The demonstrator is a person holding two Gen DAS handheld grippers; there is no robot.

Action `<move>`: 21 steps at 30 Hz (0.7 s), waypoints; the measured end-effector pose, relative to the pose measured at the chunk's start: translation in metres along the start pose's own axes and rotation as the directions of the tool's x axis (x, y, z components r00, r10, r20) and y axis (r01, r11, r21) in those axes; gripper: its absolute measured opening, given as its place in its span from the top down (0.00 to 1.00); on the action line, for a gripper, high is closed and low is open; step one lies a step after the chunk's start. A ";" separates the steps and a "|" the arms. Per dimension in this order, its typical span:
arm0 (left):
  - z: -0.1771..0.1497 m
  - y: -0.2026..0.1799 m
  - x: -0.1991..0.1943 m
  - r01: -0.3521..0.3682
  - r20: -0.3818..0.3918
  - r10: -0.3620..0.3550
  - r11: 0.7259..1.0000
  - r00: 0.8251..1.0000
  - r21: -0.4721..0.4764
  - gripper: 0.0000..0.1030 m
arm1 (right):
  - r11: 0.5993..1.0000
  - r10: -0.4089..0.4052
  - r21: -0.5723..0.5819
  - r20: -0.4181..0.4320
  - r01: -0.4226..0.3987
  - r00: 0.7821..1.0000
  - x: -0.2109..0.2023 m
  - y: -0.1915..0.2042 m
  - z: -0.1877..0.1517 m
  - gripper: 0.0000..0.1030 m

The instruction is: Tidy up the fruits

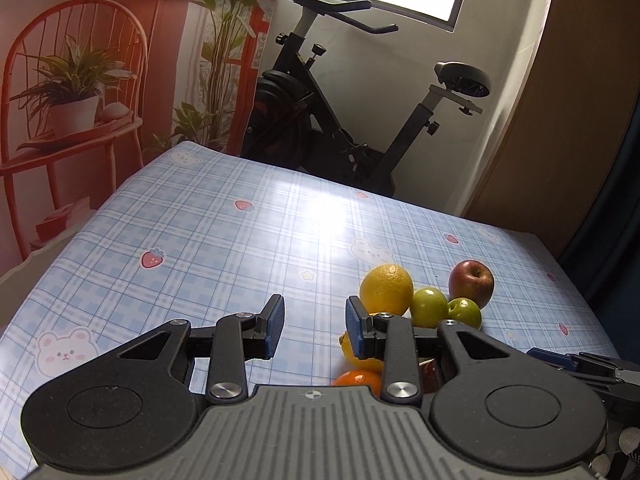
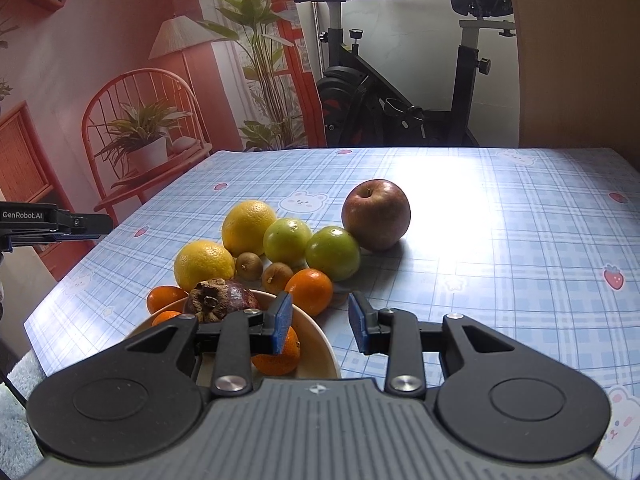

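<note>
Checkered counter (image 2: 500,240), fruit mostly loose beside the bowl (image 2: 316,344); both grippers' fingers (image 2: 285,322) apart and empty, so next: grab an orange (image 2: 310,291).

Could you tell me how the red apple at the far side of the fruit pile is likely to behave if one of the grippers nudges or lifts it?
The red apple is round and sits free on the glossy tablecloth, so a nudge would probably roll it. Its skin looks smooth and shiny, so narrow pads may slip. It is the biggest fruit here, likely fairly heavy and firm.
</note>
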State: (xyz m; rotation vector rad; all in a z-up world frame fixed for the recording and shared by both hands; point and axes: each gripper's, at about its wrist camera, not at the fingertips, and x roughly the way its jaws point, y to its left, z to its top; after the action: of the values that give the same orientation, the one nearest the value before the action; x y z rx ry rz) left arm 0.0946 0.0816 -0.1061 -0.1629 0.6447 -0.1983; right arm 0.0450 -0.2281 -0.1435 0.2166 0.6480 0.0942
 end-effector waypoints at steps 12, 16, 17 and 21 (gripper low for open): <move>0.035 -0.028 0.008 0.013 0.062 -0.019 0.995 0.998 0.094 0.65 | 0.996 -0.051 -0.077 0.017 0.052 0.999 0.009 -0.011 0.020 0.66; 0.043 -0.039 0.026 0.053 0.023 -0.055 0.994 0.998 0.097 0.65 | 0.993 -0.064 -0.099 0.016 0.065 0.998 0.019 -0.017 0.026 0.66; 0.045 -0.041 0.031 0.065 0.013 -0.066 0.993 0.998 0.095 0.65 | 0.993 -0.065 -0.100 0.017 0.067 0.998 0.022 -0.019 0.027 0.66; 0.052 -0.052 0.056 0.094 -0.029 -0.092 0.990 0.995 0.108 0.63 | 0.992 -0.072 -0.101 0.014 0.073 0.997 0.039 -0.026 0.032 0.66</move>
State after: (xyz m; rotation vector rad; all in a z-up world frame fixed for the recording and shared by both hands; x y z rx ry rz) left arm 0.1634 0.0231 -0.0867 -0.0853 0.6493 -0.3253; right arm 0.0956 -0.2529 -0.1474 0.0955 0.6384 0.0558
